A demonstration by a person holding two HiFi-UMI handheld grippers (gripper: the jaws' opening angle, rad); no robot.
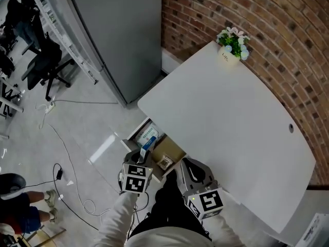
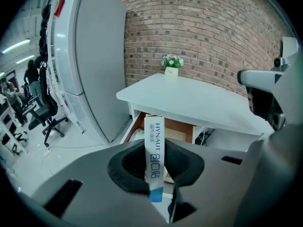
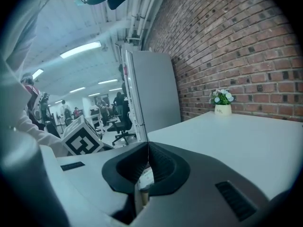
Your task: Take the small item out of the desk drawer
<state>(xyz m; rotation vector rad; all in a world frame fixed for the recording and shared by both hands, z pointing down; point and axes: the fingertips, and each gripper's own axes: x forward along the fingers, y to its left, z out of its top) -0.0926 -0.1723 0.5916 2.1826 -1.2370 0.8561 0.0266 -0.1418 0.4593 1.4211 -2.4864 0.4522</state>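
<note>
A slim white box with a blue end, printed HYNAUT, stands upright between the pads of my left gripper, which is shut on it. In the head view the left gripper holds this box above the open desk drawer, whose brown inside still holds some small things. The drawer hangs out under the white desk. My right gripper hovers by the desk's front edge, to the right of the left one. Its jaws touch, with nothing between them.
A small potted plant stands at the desk's far corner against the brick wall. A tall grey cabinet stands left of the desk. Office chairs and floor cables lie further left. A person's shoes show at lower left.
</note>
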